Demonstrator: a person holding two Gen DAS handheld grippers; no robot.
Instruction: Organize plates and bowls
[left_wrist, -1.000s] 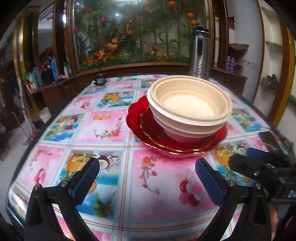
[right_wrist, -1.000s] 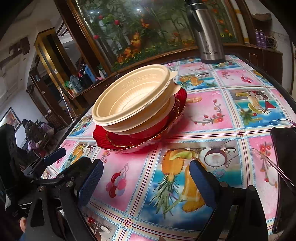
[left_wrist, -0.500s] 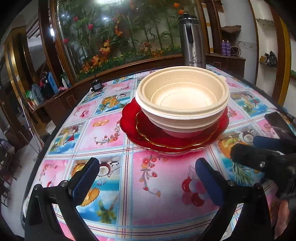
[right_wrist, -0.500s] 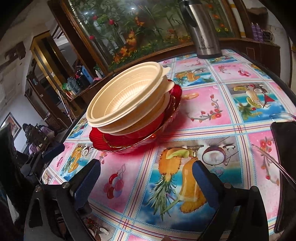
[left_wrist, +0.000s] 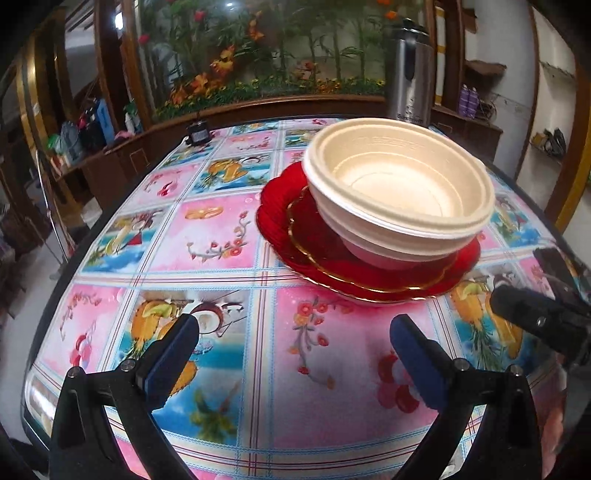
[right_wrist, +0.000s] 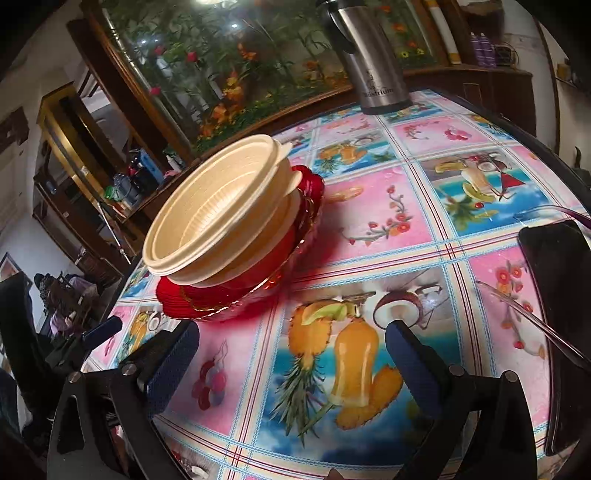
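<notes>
Jaws wide, empty; both grippers angled down toward stacked bowls (left_wrist: 399, 192).

I see cream bowls (left_wrist: 399, 184) on red, gold-edged plates (left_wrist: 295, 229); my bench's cloth (left_wrist: 221, 236) is pink-and-blue fruit squares; my pads (right_wrist: 173, 365) are blue.

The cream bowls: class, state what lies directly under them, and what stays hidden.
The nested cream bowls rest on stacked red plates, a gold-rimmed one uppermost, on the fruit-print tablecloth. The plate centres and the exact plate count are covered.
</notes>
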